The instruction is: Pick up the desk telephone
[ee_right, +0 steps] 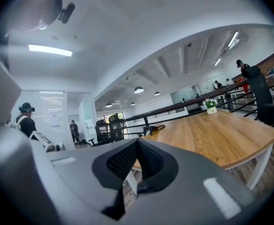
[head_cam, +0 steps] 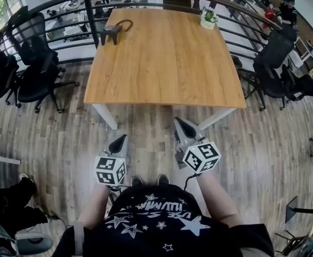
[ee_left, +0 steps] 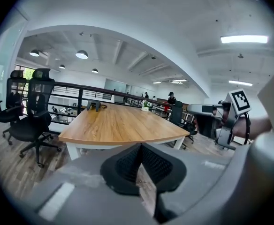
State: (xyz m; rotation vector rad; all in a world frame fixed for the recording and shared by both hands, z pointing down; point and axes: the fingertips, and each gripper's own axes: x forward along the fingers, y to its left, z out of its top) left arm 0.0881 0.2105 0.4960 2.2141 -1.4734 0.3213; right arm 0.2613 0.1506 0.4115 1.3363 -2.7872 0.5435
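Observation:
The desk telephone (head_cam: 111, 32), dark with a looped cord, stands at the far left corner of the wooden table (head_cam: 167, 63). It shows small in the left gripper view (ee_left: 95, 105) and in the right gripper view (ee_right: 151, 130). My left gripper (head_cam: 119, 140) and right gripper (head_cam: 179, 121) hang side by side over the floor, short of the table's near edge and far from the phone. Both are shut with nothing between the pads (ee_left: 127, 161) (ee_right: 123, 161). The right gripper (ee_left: 195, 108) also appears at the right of the left gripper view.
A small potted plant (head_cam: 208, 18) sits at the table's far right corner. Black office chairs stand left (head_cam: 36, 63) and right (head_cam: 274, 63) of the table. A dark railing (head_cam: 65, 4) runs behind it. People stand in the background.

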